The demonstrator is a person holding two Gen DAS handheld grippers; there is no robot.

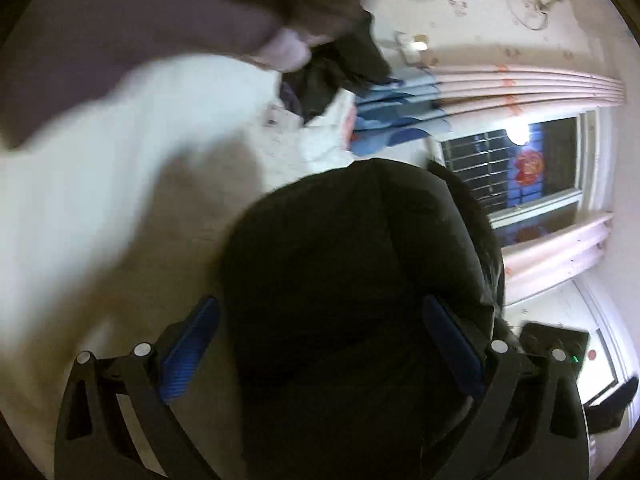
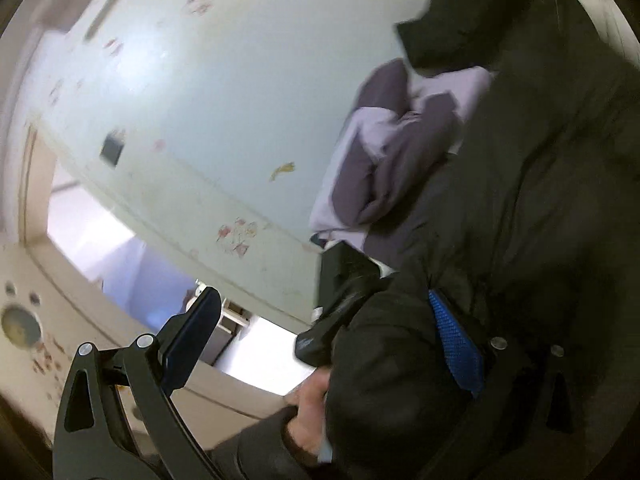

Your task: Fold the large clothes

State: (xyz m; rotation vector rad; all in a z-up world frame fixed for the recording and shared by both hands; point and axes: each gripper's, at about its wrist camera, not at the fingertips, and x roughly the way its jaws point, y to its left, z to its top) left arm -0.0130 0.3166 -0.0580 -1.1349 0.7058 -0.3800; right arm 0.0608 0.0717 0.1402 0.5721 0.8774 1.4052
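While both arms lift, the left gripper [image 1: 320, 344] has its fingers spread around a bunch of the dark jacket [image 1: 344, 264]; the right gripper [image 2: 320, 340] likewise stands open, cloth draped over one finger, presumably to raise it off the bed.

A black garment [image 1: 352, 280] fills both views (blue, ribbed pads [image 1: 192, 348]), beside purple-and-lilac cloth [image 2: 384, 152].

Both grippers share one build: the left gripper [image 1: 320, 344] and right gripper [image 2: 324, 344] have matte black linkage arms with triangular cut-outs, silver rivets [image 1: 143, 349] at the joints and fingers [image 1: 192, 350] faced with ribbed blue pads. A hand [image 2: 310, 412] emerges from a dark sleeve [image 2: 256, 446].
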